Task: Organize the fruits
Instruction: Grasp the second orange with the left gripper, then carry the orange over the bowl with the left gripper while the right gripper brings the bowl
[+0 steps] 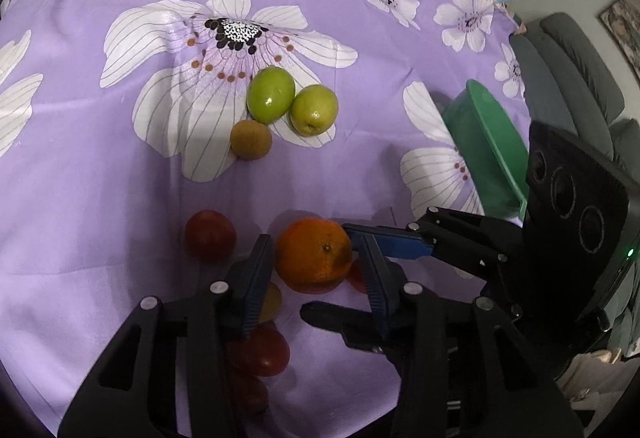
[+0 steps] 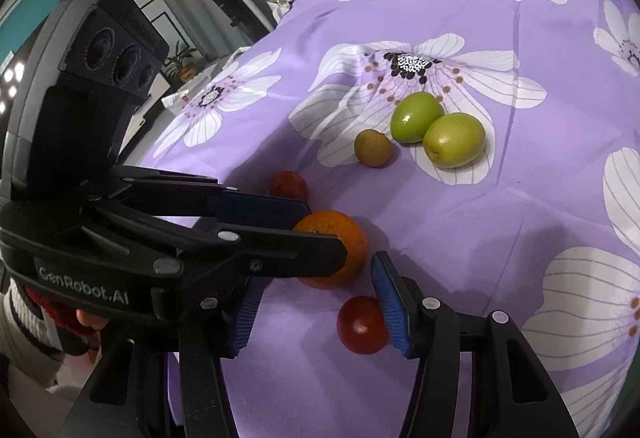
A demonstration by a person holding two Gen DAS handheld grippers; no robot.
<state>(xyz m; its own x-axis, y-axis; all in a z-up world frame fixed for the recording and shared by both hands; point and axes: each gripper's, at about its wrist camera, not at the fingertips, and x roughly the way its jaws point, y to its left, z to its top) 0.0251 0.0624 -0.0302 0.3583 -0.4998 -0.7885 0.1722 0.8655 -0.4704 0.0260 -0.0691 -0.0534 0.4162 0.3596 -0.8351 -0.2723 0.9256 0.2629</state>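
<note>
An orange (image 1: 314,255) lies on the purple flowered cloth (image 1: 120,198). My left gripper (image 1: 314,254) is open, its blue pads on either side of the orange, apart from it or just touching. My right gripper (image 2: 316,302) is open just right of the orange (image 2: 344,238), beside a red tomato (image 2: 360,324). Two green fruits (image 1: 271,94) (image 1: 314,109) and a small brown kiwi (image 1: 251,139) lie farther out. More red tomatoes (image 1: 210,234) (image 1: 262,352) and a yellowish fruit (image 1: 270,302) lie near my left fingers.
A green bowl (image 1: 488,142) stands tilted at the cloth's right edge. A grey chair (image 1: 568,78) is beyond it. In the right wrist view a lamp and a wall lie past the cloth's left edge (image 2: 248,50).
</note>
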